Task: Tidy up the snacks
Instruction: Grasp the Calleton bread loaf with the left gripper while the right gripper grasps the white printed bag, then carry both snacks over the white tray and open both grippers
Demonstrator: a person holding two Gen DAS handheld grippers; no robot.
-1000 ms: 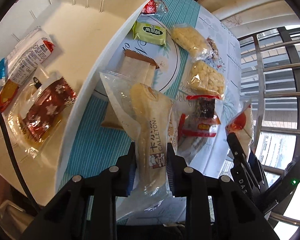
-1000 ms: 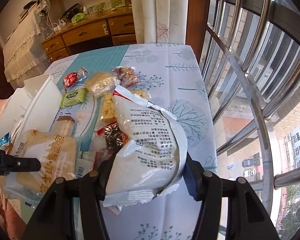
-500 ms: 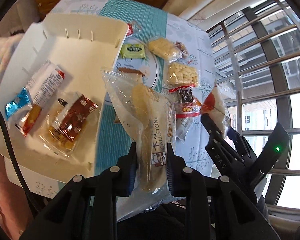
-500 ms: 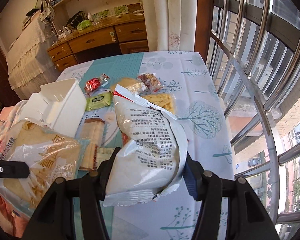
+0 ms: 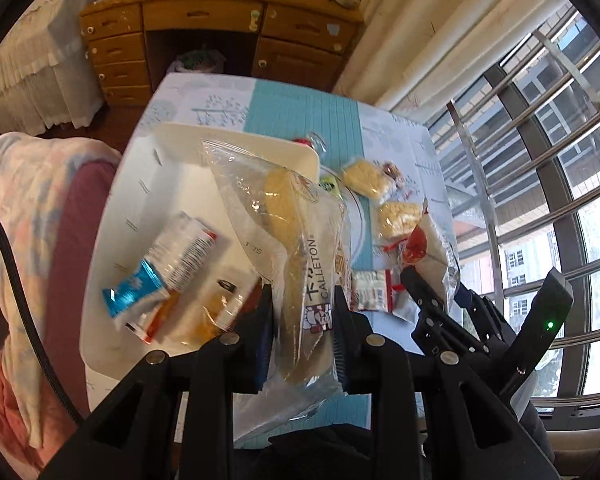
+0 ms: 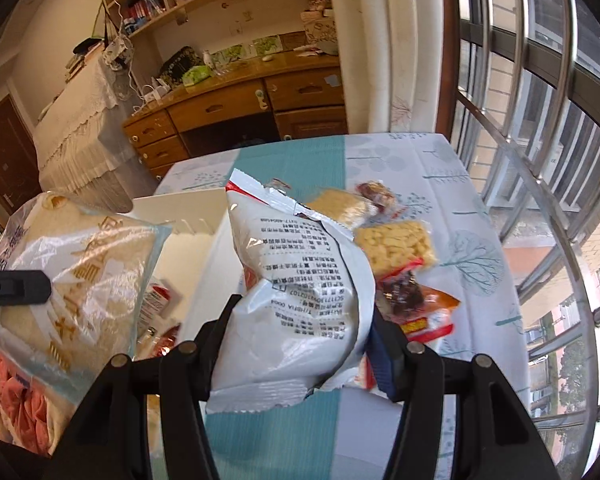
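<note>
My left gripper (image 5: 302, 332) is shut on a clear bread packet (image 5: 296, 240) marked CALLETON, held high above the white bin (image 5: 140, 200); the same bread packet (image 6: 76, 280) fills the left of the right wrist view. My right gripper (image 6: 300, 336) is shut on a puffy white snack bag (image 6: 300, 288) with printed text, held above the table beside the white bin (image 6: 188, 256). The right gripper (image 5: 440, 300) also shows at the right of the left wrist view with its white snack bag (image 5: 428, 240). Several packets (image 5: 172, 264) lie inside the bin.
Loose snacks lie on the blue and white tablecloth (image 6: 300, 160): yellow cracker packs (image 6: 392, 244), a dark red-edged packet (image 6: 404, 296), a green packet (image 5: 329, 185). A wooden desk (image 6: 236, 108) stands behind, window bars (image 6: 540, 184) at the right, a pink blanket (image 5: 28, 208) at the left.
Both grippers have risen and drawn back with their packets, so the table and bin look smaller and farther away. The desk and room have come into view.
</note>
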